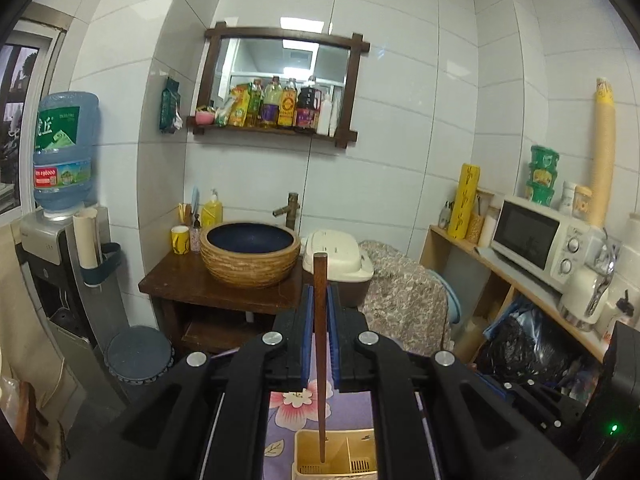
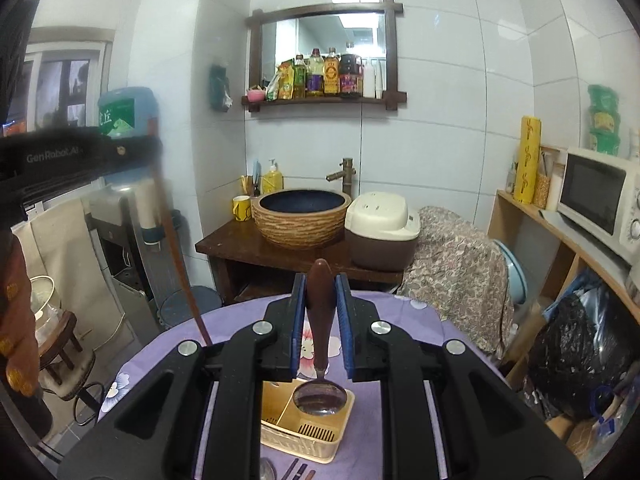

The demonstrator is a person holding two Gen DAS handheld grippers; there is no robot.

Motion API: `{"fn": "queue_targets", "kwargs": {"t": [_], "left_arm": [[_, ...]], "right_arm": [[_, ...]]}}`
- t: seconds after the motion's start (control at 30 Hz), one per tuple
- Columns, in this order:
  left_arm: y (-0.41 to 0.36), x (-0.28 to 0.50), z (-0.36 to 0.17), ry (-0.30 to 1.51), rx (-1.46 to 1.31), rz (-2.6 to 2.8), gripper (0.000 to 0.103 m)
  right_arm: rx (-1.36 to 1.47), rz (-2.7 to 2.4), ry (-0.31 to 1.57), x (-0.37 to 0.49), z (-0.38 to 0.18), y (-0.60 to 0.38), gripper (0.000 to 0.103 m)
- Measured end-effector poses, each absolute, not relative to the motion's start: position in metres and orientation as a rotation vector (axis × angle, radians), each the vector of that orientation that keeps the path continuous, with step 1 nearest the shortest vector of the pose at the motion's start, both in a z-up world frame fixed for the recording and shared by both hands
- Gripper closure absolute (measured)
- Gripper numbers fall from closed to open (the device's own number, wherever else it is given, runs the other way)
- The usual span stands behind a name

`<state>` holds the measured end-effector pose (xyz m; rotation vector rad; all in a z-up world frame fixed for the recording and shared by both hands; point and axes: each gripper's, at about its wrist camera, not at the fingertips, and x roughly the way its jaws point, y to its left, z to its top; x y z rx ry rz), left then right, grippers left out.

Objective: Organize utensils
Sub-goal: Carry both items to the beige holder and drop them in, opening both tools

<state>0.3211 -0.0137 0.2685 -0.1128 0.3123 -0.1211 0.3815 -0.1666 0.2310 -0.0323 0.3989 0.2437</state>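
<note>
A: What does the left wrist view give?

B: The left gripper [image 1: 319,304], fingers clamped on a dark chopstick [image 1: 320,344], its tip over the cream utensil caddy [image 1: 336,454] at bottom centre.

A: And the right wrist view?

B: The right gripper [image 2: 320,304] pinches a wooden-handled spoon [image 2: 319,360], bowl above the caddy [image 2: 306,426]. More utensils [image 2: 288,470] lie on the purple floral table [image 2: 404,308]. Behind: a basin [image 2: 301,216] and mirror [image 2: 324,50].
</note>
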Motion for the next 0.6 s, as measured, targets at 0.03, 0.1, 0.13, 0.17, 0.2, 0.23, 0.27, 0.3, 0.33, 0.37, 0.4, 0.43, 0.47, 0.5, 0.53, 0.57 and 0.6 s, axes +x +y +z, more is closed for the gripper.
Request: {"fn": "queue_targets", "kwargs": {"t": [0.03, 0.1, 0.13, 0.17, 0.2, 0.23, 0.27, 0.3, 0.33, 0.37, 0.4, 0.43, 0.47, 0.5, 0.53, 0.57, 0.6], "left_arm": [[-0.016, 0.326, 0.26, 0.33, -0.113, -0.126, 0.095], [-0.018, 0.333, 0.243, 0.358, -0.121, -0.128, 0.095], [-0.018, 0.336, 0.234, 0.371, -0.124, -0.127, 0.095], [-0.018, 0.338, 0.228, 0.38, -0.123, -0.124, 0.095], [-0.02, 0.341, 0.215, 0.397, -0.118, -0.116, 0.095], [-0.021, 0.344, 0.209, 0.41, -0.119, -0.116, 0.095], [-0.021, 0.347, 0.197, 0.432, -0.117, -0.115, 0.095], [-0.022, 0.349, 0.186, 0.446, -0.114, -0.111, 0.095], [-0.022, 0.351, 0.18, 0.456, -0.108, -0.107, 0.095], [-0.022, 0.353, 0.171, 0.468, -0.104, -0.106, 0.095], [-0.023, 0.354, 0.16, 0.483, -0.094, -0.099, 0.095], [-0.023, 0.356, 0.152, 0.496, -0.089, -0.099, 0.095], [-0.022, 0.357, 0.148, 0.505, -0.091, -0.103, 0.095], [-0.021, 0.359, 0.138, 0.525, -0.093, -0.11, 0.095], [-0.021, 0.359, 0.133, 0.525, -0.093, -0.11, 0.095], [-0.021, 0.358, 0.131, 0.522, -0.092, -0.112, 0.095], [-0.021, 0.358, 0.127, 0.528, -0.082, -0.117, 0.095]], "right_arm": [[-0.032, 0.241, 0.408, 0.386, 0.224, -0.166, 0.087], [-0.027, 0.238, 0.437, 0.392, 0.205, -0.165, 0.087], [-0.021, 0.239, 0.451, 0.394, 0.197, -0.165, 0.087], [-0.014, 0.24, 0.47, 0.397, 0.188, -0.164, 0.087], [-0.009, 0.244, 0.494, 0.4, 0.177, -0.164, 0.087], [-0.007, 0.246, 0.508, 0.402, 0.17, -0.163, 0.087], [-0.006, 0.244, 0.521, 0.403, 0.161, -0.163, 0.087], [-0.003, 0.242, 0.533, 0.403, 0.153, -0.164, 0.087], [0.0, 0.241, 0.543, 0.404, 0.147, -0.164, 0.087], [0.006, 0.24, 0.554, 0.405, 0.141, -0.165, 0.087], [0.009, 0.239, 0.562, 0.406, 0.136, -0.165, 0.087], [0.008, 0.238, 0.575, 0.408, 0.13, -0.166, 0.087], [0.009, 0.237, 0.581, 0.408, 0.126, -0.166, 0.087], [0.01, 0.236, 0.592, 0.409, 0.121, -0.166, 0.087], [0.008, 0.234, 0.597, 0.411, 0.117, -0.166, 0.087], [0.005, 0.231, 0.6, 0.412, 0.113, -0.166, 0.087], [0.004, 0.226, 0.59, 0.412, 0.11, -0.166, 0.087]]}}
